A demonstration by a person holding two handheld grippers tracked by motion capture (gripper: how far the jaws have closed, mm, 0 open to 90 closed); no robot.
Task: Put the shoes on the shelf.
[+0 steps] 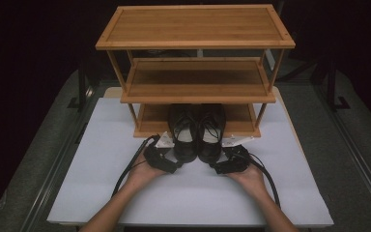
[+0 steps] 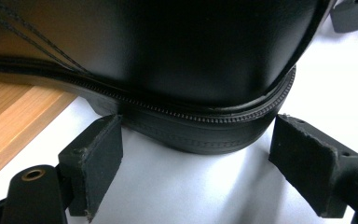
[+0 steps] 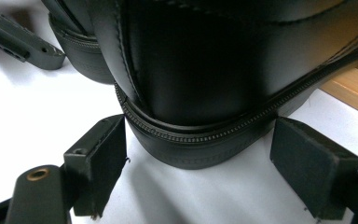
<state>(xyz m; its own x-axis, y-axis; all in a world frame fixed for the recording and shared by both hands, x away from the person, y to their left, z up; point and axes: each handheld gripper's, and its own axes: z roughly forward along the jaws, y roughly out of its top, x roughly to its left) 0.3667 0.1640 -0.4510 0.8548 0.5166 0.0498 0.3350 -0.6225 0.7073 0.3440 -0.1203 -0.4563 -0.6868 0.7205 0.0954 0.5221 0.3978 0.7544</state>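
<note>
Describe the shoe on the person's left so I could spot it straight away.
Find the three-tier wooden rack on the white table. Two black lace-up shoes sit side by side at its lowest shelf, heels toward the person. The left shoe is the one whose heel sits between the open jaws of the left gripper.

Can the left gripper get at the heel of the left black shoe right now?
Probably yes: the left gripper is open, its jaws straddling the left shoe's heel, with nothing between them.
</note>
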